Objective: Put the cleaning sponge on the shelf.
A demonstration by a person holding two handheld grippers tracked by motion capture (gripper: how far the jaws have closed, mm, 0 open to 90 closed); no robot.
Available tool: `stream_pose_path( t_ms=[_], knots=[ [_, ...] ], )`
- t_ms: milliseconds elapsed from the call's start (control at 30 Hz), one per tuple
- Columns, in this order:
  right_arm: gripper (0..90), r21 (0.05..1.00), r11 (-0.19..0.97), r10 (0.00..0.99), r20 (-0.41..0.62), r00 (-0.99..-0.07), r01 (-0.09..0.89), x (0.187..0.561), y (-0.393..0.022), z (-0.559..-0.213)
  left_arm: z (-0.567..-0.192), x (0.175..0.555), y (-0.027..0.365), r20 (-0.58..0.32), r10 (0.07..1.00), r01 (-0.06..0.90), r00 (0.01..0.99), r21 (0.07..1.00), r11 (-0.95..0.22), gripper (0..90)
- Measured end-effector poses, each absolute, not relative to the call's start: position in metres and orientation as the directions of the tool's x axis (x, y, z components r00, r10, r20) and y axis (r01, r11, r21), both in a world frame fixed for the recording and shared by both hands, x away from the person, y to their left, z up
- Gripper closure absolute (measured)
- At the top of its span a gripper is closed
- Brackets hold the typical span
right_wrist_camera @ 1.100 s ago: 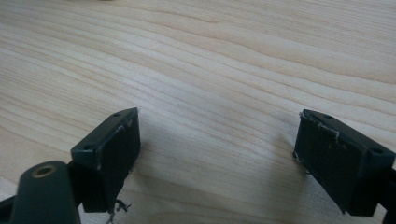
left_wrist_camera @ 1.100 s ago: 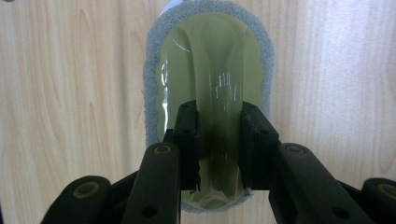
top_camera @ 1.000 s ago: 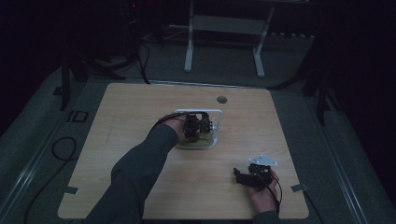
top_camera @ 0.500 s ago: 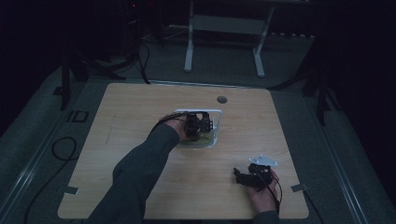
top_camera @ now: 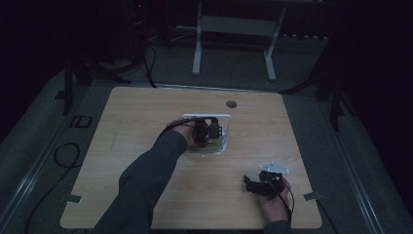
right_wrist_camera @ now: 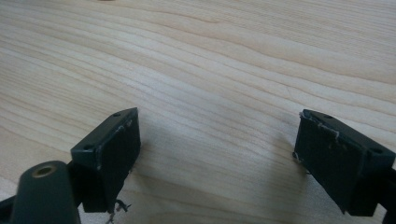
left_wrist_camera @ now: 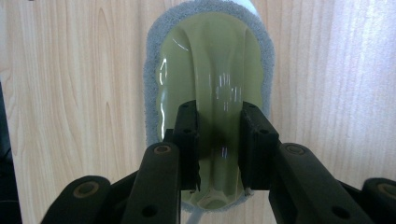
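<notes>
A glossy pale-green scrubber (left_wrist_camera: 210,60) with a grey fuzzy rim lies flat on the wooden table (left_wrist_camera: 70,93). A raised ridge runs down its middle, and my left gripper (left_wrist_camera: 218,133) points down with its jaws shut on the near end of that ridge. In the high view, the left gripper (top_camera: 207,130) sits over this green scrubber (top_camera: 214,145) inside a white frame (top_camera: 207,116) near the table's middle. My right gripper (top_camera: 254,185) rests at the front right, held by a hand. Its jaws (right_wrist_camera: 217,140) stand wide open over bare wood with nothing between them.
A round grommet hole (top_camera: 231,104) is set in the table near its far edge. A white metal stand (top_camera: 234,29) stands on the floor beyond the table. Cables (top_camera: 63,156) lie on the floor to the left.
</notes>
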State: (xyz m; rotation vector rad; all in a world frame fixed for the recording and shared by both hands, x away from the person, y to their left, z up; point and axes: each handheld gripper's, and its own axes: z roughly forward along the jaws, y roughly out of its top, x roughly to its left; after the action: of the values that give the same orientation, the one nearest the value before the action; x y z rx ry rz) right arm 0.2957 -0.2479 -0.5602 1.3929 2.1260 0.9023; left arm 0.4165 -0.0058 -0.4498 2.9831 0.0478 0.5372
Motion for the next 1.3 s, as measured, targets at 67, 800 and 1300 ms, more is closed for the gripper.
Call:
stream_pose_path(
  t_ms=[67, 800, 1300],
  knots=[
    [13.9, 0.724, 0.280, 0.918, -0.010, -0.395, 0.631, 0.296, -0.248, -0.560, -0.451, 0.417, -0.006, 0.348, 0.049, 0.011, 0.936, 0.112, -0.994, 71.6],
    [13.9, 0.725, 0.280, 0.918, -0.010, -0.396, 0.630, 0.296, -0.248, -0.560, -0.459, 0.417, -0.013, 0.377, 0.037, 0.004, 0.925, 0.088, -0.996, 71.3],
    [13.9, 0.724, 0.278, 0.919, -0.008, -0.394, 0.632, 0.296, -0.248, -0.560, -0.462, 0.418, -0.014, 0.428, 0.040, 0.006, 0.903, 0.081, -0.997, 70.5]
  ],
)
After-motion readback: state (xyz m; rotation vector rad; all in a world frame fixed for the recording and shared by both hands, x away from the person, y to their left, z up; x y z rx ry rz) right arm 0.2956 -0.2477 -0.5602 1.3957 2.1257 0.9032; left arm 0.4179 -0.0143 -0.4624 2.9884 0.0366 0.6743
